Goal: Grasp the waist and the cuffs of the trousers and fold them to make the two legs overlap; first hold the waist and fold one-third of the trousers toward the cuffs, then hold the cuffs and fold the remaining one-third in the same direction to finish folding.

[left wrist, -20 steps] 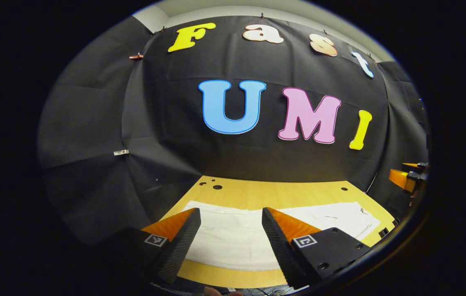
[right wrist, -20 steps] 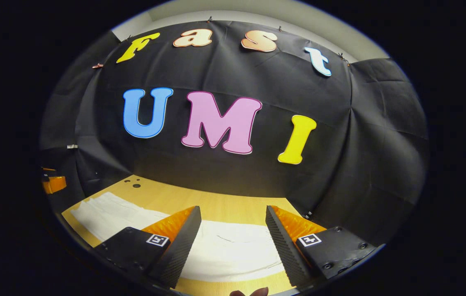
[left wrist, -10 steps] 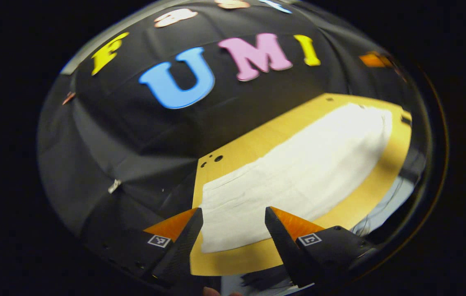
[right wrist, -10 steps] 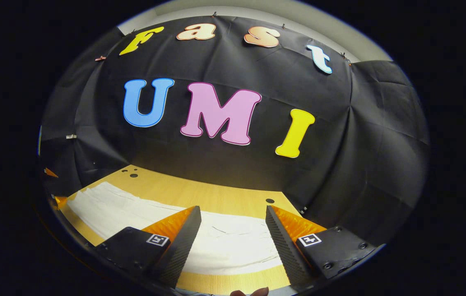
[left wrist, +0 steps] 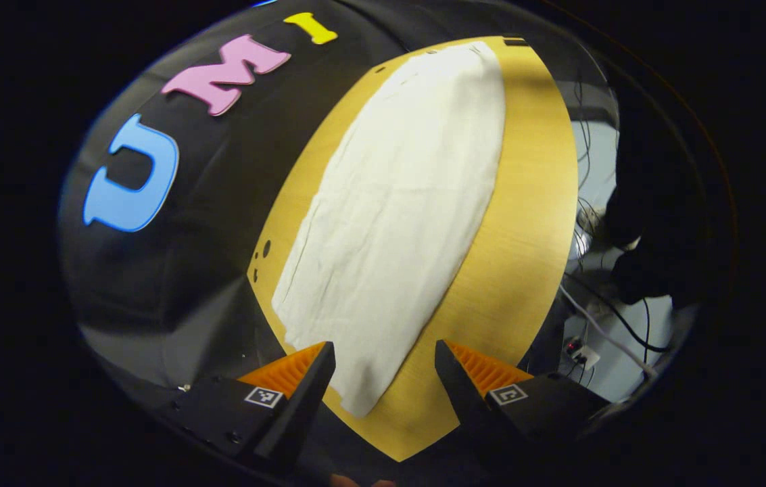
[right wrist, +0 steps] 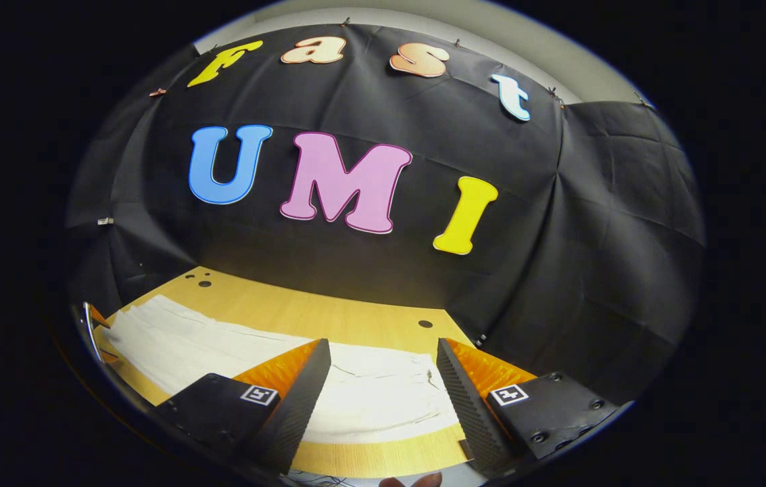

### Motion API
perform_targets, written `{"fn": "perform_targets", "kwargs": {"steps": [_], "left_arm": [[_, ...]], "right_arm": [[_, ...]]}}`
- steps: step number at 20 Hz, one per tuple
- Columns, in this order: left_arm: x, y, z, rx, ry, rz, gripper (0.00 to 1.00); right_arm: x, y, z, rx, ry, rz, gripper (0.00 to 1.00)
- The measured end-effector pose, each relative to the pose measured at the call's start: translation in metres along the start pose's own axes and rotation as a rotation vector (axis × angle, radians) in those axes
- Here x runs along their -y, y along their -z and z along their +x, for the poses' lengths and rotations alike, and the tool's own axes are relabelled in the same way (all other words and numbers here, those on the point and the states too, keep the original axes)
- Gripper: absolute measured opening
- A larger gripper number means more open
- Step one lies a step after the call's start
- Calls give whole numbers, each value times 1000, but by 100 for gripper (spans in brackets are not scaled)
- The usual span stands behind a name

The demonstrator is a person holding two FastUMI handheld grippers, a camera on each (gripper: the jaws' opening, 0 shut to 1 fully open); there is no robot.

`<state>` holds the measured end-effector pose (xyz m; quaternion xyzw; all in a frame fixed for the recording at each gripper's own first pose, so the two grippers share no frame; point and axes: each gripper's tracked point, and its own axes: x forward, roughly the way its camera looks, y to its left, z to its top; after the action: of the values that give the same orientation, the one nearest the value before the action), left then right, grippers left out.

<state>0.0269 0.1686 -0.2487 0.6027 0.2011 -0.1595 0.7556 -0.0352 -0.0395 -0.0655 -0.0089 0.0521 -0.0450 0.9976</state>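
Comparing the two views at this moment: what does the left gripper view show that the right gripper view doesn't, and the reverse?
Left gripper view alone: the white trousers run lengthwise away along the wooden table, with cables on the floor beyond its edge.

Right gripper view alone: the table's far edge against the booth wall, seen nearly level.

Shared: the trousers lying flat on the table, and each view's own gripper open above them, left gripper, right gripper.

Both tongs (left wrist: 383, 379) (right wrist: 383, 379) have black screwed bodies, square coded markers and wedge-shaped ribbed fingers.
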Motion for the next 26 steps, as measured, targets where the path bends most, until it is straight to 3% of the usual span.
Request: {"fn": "perform_targets", "kwargs": {"steps": [6, 10, 11, 15, 21, 26], "left_arm": [[-5, 8, 32, -60, 4, 172, 92], [-15, 8, 52, -81, 12, 188, 86], [-13, 10, 58, -101, 26, 189, 80], [-15, 15, 73, -159, 35, 207, 10], [-14, 13, 72, -167, 67, 153, 7], [-14, 14, 71, -177, 39, 166, 6]], "right_arm": [[7, 3, -7, -13, 34, -2, 98], [18, 10, -10, -28, 65, 9, 98], [20, 12, -10, -33, 71, 9, 98], [32, 37, -9, -74, 66, -71, 98], [83, 115, 10, -216, -3, -448, 98], [90, 190, 36, -323, -163, -691, 97]]}}
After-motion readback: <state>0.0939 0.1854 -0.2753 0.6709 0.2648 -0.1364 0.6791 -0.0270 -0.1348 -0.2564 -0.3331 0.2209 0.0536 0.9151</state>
